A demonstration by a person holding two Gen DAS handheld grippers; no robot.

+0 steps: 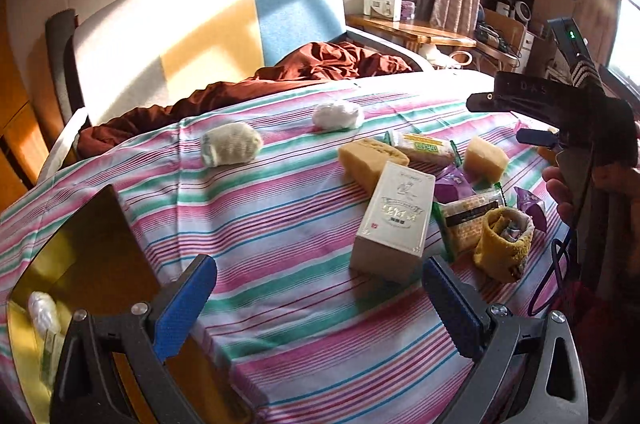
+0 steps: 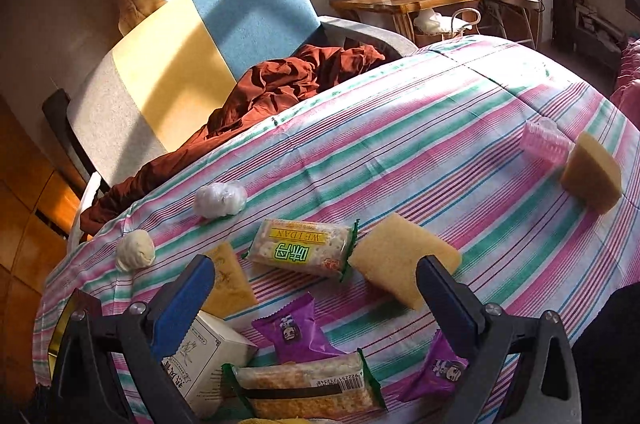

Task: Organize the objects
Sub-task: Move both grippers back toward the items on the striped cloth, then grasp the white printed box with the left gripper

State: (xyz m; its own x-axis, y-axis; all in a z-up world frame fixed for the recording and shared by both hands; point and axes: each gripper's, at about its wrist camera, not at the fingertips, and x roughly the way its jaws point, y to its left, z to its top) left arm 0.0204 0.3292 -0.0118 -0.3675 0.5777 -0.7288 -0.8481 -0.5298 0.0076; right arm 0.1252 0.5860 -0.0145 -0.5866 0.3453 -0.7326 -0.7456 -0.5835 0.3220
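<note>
A striped cloth (image 1: 280,224) covers the table. On it lie a cream box (image 1: 394,222), yellow sponges (image 1: 370,158), cracker packs (image 1: 426,148), purple snack packets (image 1: 454,184), a rolled yellow towel (image 1: 504,244) and two rolled socks (image 1: 230,144). My left gripper (image 1: 320,308) is open and empty, just left of the box. My right gripper (image 2: 316,300) is open and empty above a purple packet (image 2: 294,332), between a cracker pack (image 2: 304,248), a sponge (image 2: 404,260) and the box (image 2: 204,360). The right gripper also shows in the left wrist view (image 1: 532,128).
A yellow bin (image 1: 80,264) with a few items sits at the table's left edge. A pink ridged container (image 2: 546,142) and another sponge (image 2: 592,172) lie far right. A sofa (image 2: 180,64) with a red-brown blanket (image 2: 280,84) stands behind the table.
</note>
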